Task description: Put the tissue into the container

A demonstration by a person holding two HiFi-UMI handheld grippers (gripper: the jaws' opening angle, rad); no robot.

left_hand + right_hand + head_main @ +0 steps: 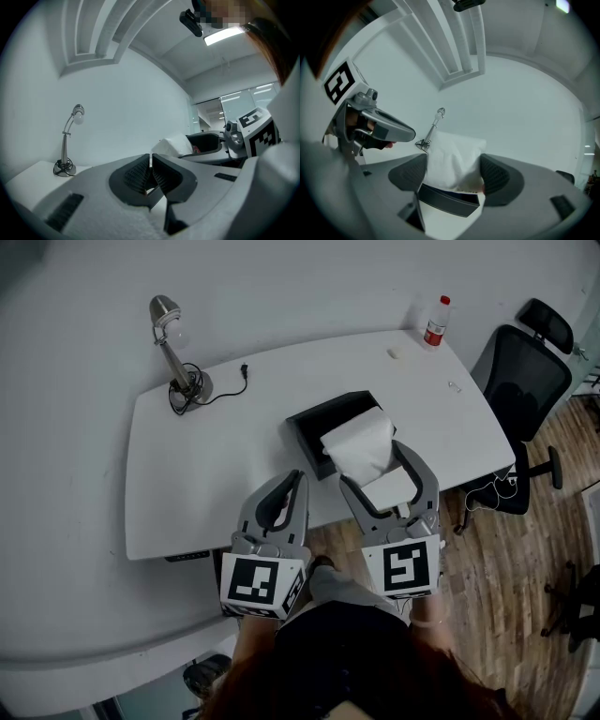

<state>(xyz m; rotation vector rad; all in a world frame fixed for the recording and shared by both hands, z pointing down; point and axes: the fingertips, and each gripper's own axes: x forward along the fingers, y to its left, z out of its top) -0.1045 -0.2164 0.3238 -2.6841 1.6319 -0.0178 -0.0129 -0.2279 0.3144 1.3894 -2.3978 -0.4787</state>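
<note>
Right now your right gripper (373, 467) clamps the tissue (360, 442), holding it over the black container (323, 414) on the table (197, 474). Your left gripper (296, 480) hangs beside it, jaws pressed together on nothing.

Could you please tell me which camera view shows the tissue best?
The head view: the whole tissue shows, held by the right gripper at the black container. The right gripper view shows it close up between the jaws; the left gripper view catches only a corner.
</note>
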